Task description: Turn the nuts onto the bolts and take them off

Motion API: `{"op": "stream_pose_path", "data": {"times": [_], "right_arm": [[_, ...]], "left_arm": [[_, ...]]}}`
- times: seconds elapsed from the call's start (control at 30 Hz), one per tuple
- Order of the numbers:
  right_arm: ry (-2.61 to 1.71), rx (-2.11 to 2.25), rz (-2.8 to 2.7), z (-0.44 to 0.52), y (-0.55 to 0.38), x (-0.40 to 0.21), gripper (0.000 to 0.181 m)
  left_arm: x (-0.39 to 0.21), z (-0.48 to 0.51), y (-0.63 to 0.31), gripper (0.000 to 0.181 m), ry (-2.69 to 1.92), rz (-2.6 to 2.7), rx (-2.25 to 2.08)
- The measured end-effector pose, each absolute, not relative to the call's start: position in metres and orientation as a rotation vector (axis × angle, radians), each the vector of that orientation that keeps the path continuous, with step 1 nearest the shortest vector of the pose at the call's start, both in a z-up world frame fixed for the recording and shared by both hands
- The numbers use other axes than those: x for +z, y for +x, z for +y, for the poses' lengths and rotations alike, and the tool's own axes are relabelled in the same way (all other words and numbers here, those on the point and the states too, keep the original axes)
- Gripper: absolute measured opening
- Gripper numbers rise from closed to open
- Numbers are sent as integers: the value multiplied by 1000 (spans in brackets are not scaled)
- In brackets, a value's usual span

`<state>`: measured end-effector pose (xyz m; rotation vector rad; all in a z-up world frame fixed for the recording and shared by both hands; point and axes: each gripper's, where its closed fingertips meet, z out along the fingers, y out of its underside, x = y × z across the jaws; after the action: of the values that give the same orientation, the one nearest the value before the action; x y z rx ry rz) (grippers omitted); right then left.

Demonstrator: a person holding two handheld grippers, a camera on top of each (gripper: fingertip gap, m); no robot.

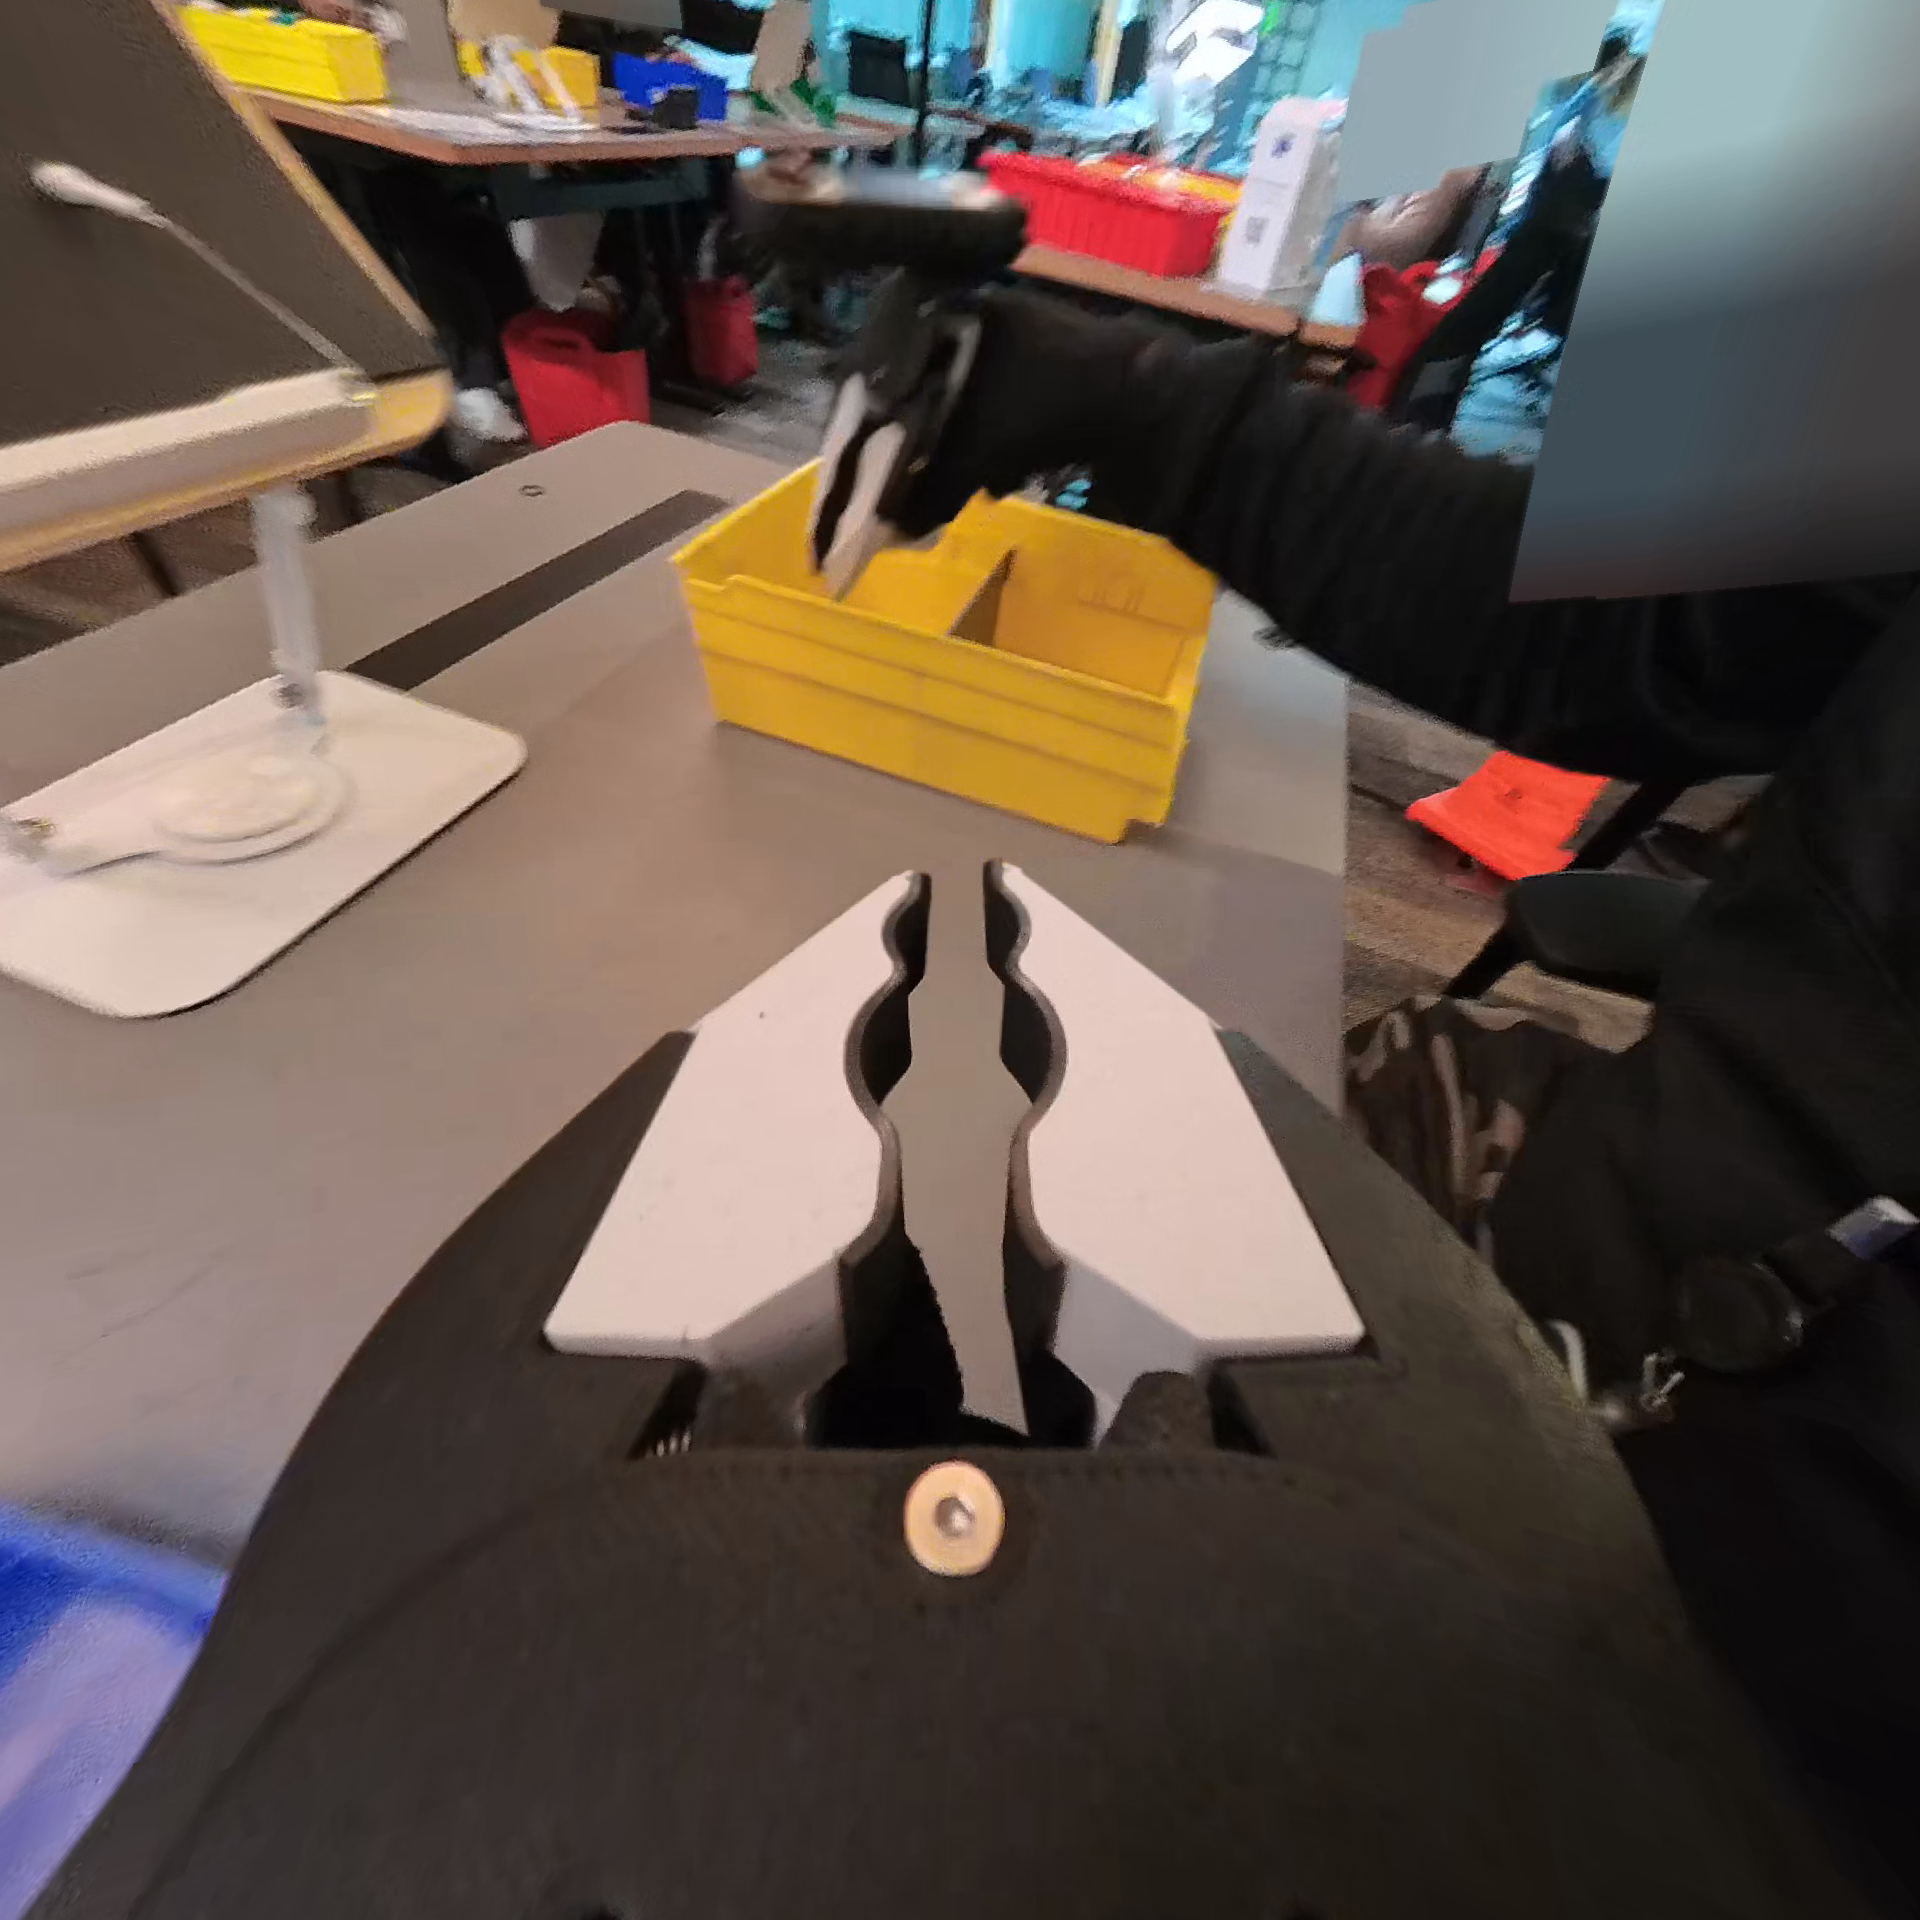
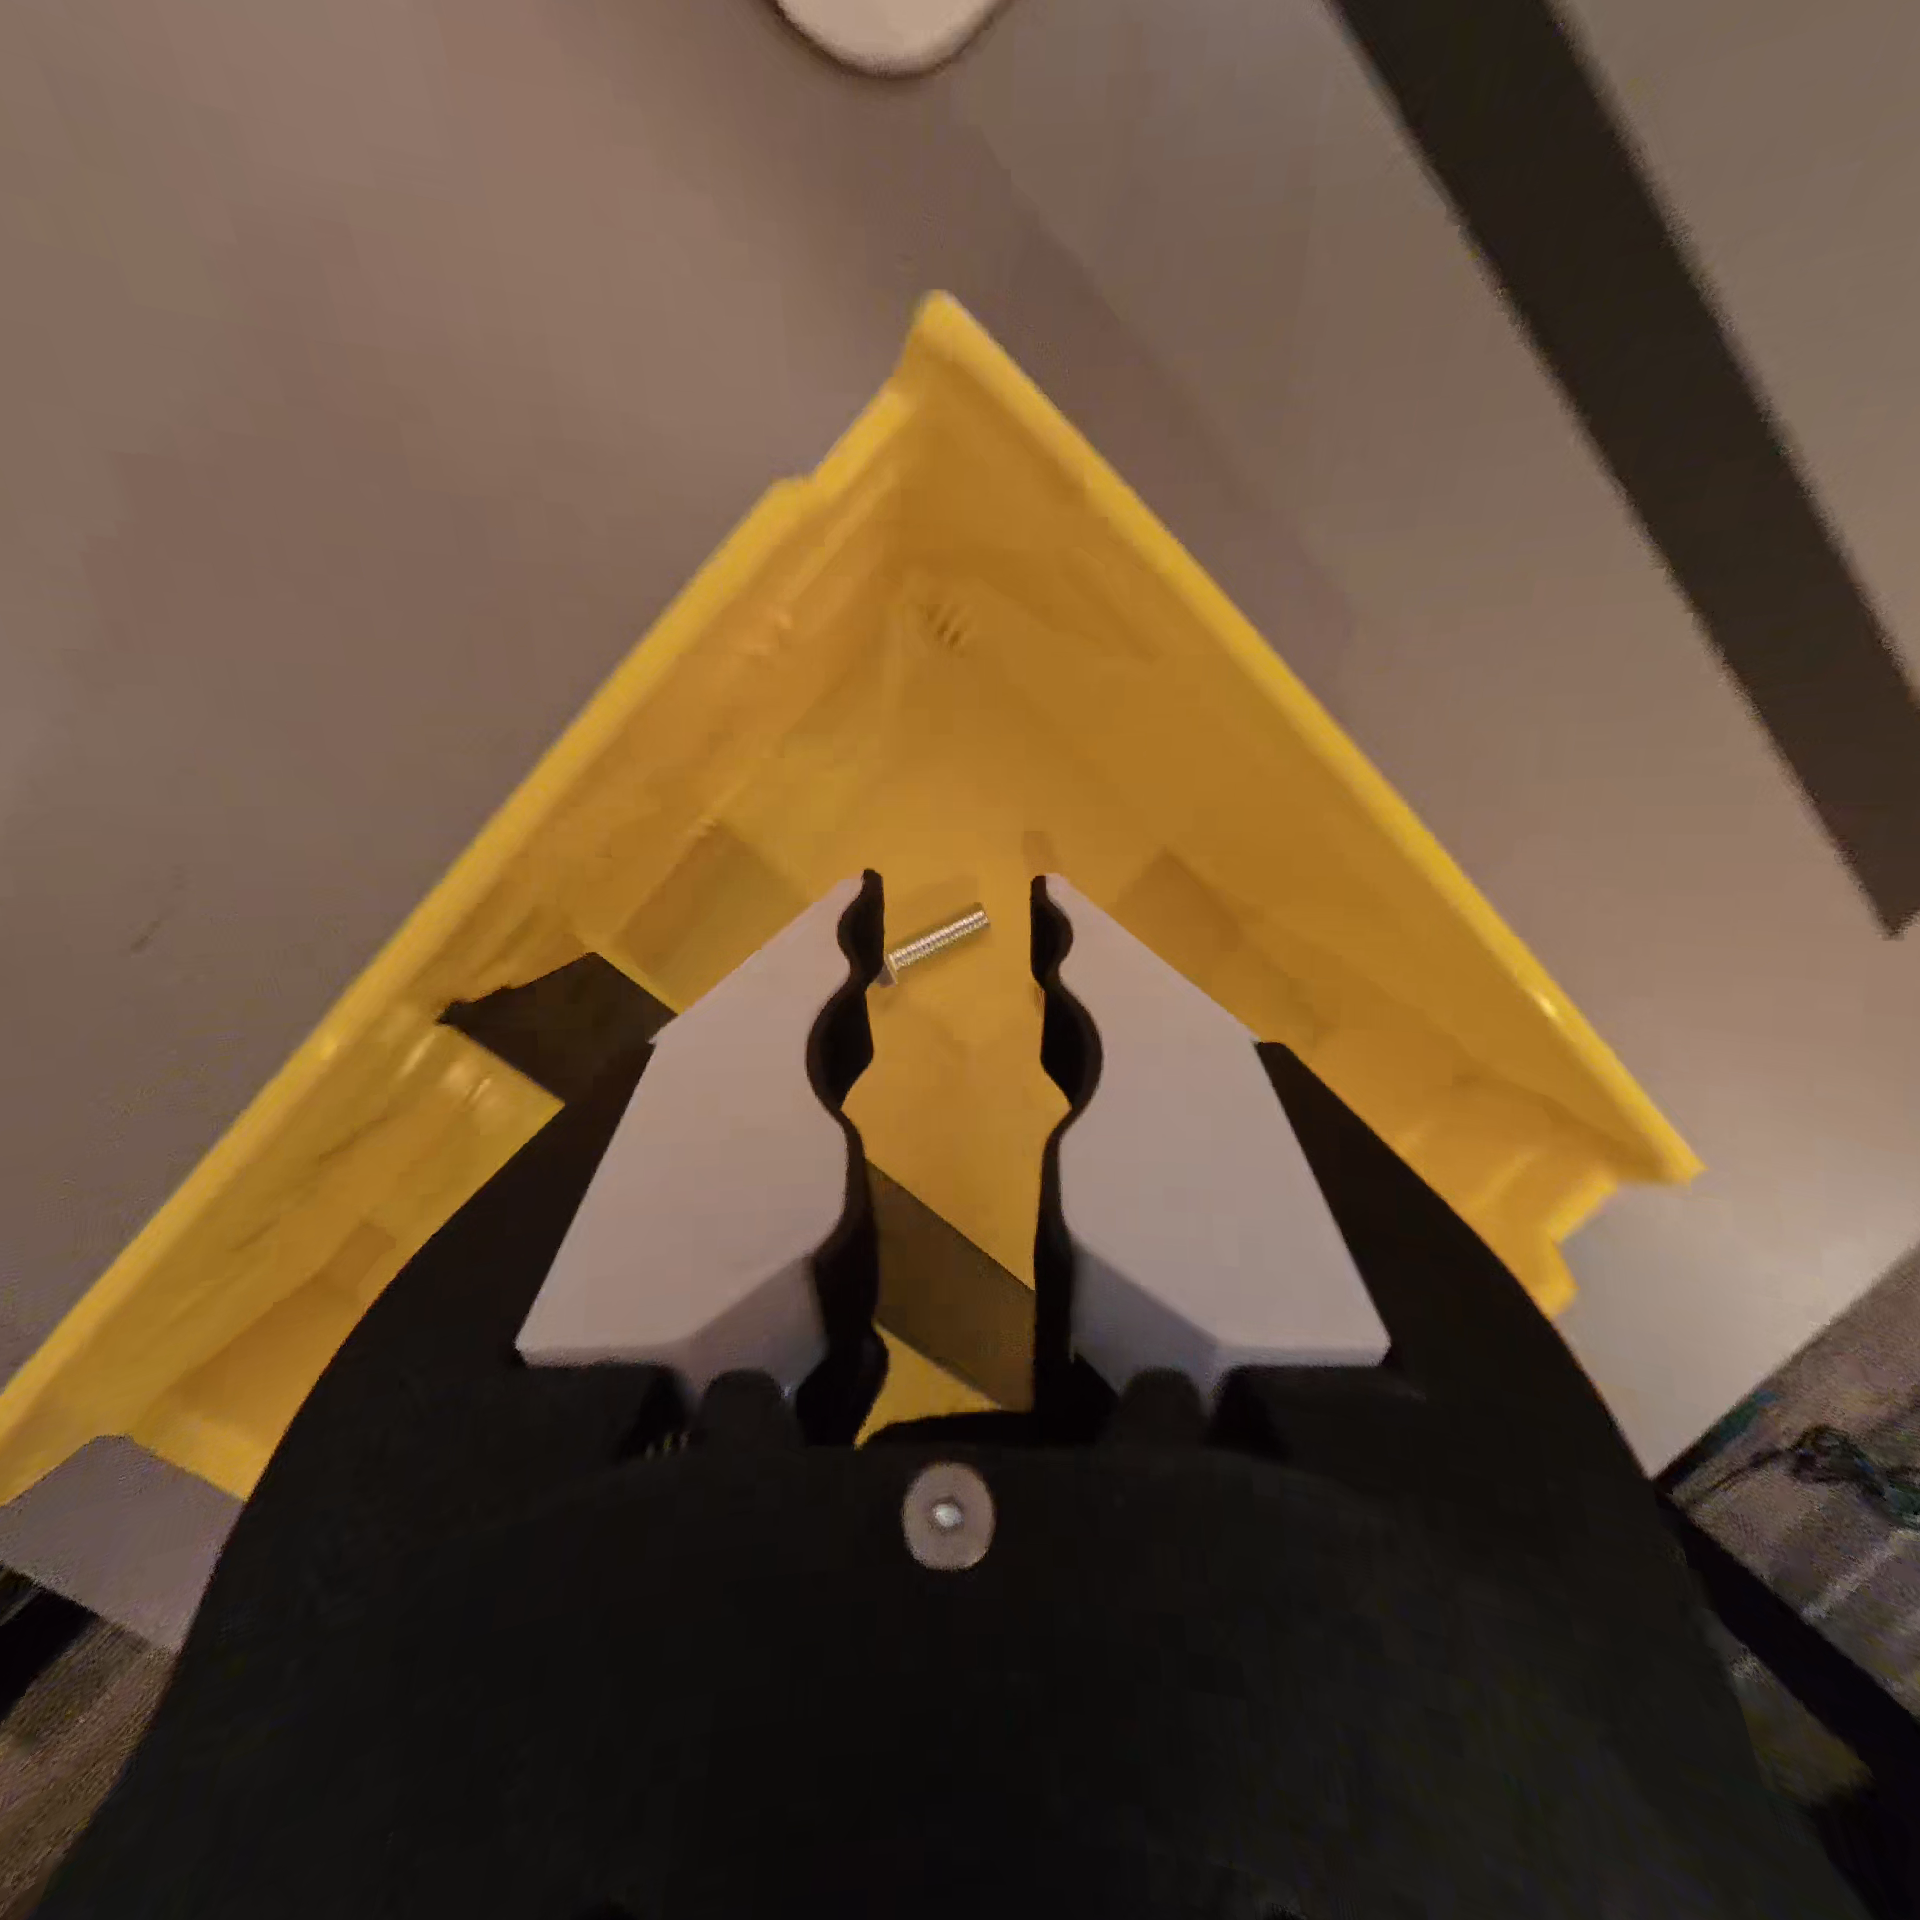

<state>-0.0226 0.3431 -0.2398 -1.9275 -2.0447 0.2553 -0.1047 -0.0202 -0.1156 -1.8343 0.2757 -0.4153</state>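
A yellow bin (image 1: 935, 717) with a black divider (image 1: 982, 597) stands on the grey table (image 1: 520, 1039), ahead of my left gripper (image 1: 954, 883). The left gripper hovers over the table, its fingers a narrow gap apart with nothing between them. My right gripper (image 1: 847, 540) dips into the bin's left compartment. In the right wrist view the right gripper (image 2: 954, 894) is open just above the bin's floor (image 2: 987, 727). A small silver bolt (image 2: 935, 948) lies on that floor between the fingertips, close to the left finger (image 2: 748, 1091). No nut is visible.
A white stand base (image 1: 239, 831) carrying a tilted dark panel (image 1: 156, 260) stands at the left. A dark strip (image 1: 540, 592) crosses the table. The table's right edge (image 1: 1342, 831) is near the bin. A black sleeve (image 1: 1299, 488) reaches in from the right. A blue object (image 1: 73, 1662) is at the lower left. Spacing between my two grippers at the tips: around 40 cm.
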Motion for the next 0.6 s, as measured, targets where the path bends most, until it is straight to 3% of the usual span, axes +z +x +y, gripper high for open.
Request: {"op": "stream_pose_path", "data": {"times": [0.27, 0.43, 0.6], "right_arm": [[-1620, 454, -2026, 256, -25, -163, 19], [-1534, 554, -2051, 207, -27, -154, 18], [-1490, 573, -2108, 177, -28, -162, 18]], "left_arm": [[-154, -80, -229, 18, -2234, 99, 108], [-204, -128, -281, 23, -2509, -29, 289], [-258, -157, -301, 41, -2706, -166, 257]]}}
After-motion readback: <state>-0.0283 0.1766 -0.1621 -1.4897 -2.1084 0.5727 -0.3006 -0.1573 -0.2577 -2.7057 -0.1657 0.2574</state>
